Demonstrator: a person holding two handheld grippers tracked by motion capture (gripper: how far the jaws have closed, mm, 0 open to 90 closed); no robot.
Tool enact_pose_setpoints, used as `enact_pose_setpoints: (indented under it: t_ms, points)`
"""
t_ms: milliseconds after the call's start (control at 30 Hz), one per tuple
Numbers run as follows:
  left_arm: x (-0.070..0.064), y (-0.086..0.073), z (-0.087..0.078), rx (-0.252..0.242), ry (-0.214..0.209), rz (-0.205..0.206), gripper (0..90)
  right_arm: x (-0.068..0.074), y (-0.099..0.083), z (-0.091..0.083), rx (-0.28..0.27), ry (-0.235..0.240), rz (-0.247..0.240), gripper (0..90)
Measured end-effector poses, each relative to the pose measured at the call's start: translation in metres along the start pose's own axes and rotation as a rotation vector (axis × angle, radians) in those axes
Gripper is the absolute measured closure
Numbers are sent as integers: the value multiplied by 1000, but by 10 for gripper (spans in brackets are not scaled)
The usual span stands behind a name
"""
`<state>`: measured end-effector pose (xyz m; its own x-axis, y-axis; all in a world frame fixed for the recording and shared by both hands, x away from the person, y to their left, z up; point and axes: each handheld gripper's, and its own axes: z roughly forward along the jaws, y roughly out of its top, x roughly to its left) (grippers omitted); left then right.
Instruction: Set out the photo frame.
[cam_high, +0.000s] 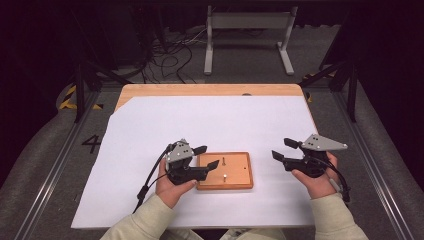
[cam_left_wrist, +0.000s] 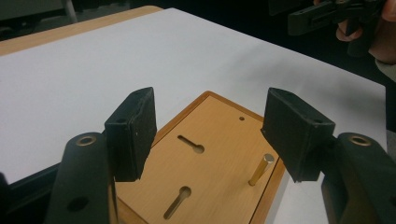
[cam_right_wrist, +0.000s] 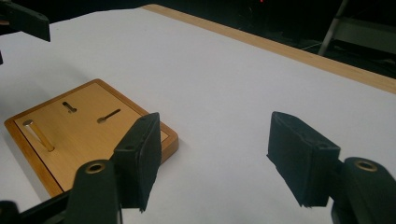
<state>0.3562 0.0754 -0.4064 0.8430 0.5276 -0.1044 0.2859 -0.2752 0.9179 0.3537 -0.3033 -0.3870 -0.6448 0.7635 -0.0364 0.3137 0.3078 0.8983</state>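
Wooden board (cam_high: 235, 179), one, one brass peg (cam_left_wrist: 260, 170), two keyhole slots; left gripper (cam_high: 206, 157) and right gripper (cam_high: 283, 149) both wide apart, empty.

Left gripper (cam_left_wrist: 210, 135) hanging over the wooden board (cam_left_wrist: 219, 154), jaws wide apart

Board sits on white paper (cam_left_wrist: 93, 70), with two keyhole slots (cam_left_wrist: 191, 143) and a tiny hole up top. A brass peg (cam_left_wrist: 260, 170) stands near the right jaw, not touching it. The other gripper (cam_left_wrist: 327, 16) is top right, in a hand.
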Motion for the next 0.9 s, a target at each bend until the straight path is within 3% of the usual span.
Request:
enact_pose_setpoints:
  t_ms: [133,167,300,400,533,900]
  points:
    - [-3,2,4,14,-29,5,405,0,0,0,2,-3,-3,358]
    - [-5,5,6,24,-44,22,408,-1,0,-1,1,-3,-3,359]
    - [-7,6,10,34,-54,30,405,-2,1,-1,1,-6,-3,359]
    - [-9,5,14,31,-65,18,405,-1,1,-1,5,-8,-4,359]
    - [-8,2,17,4,-127,-21,370,-1,1,-2,8,-13,-4,362]
    - [-13,-15,29,61,-125,-7,403,-1,1,-2,20,-15,4,366]
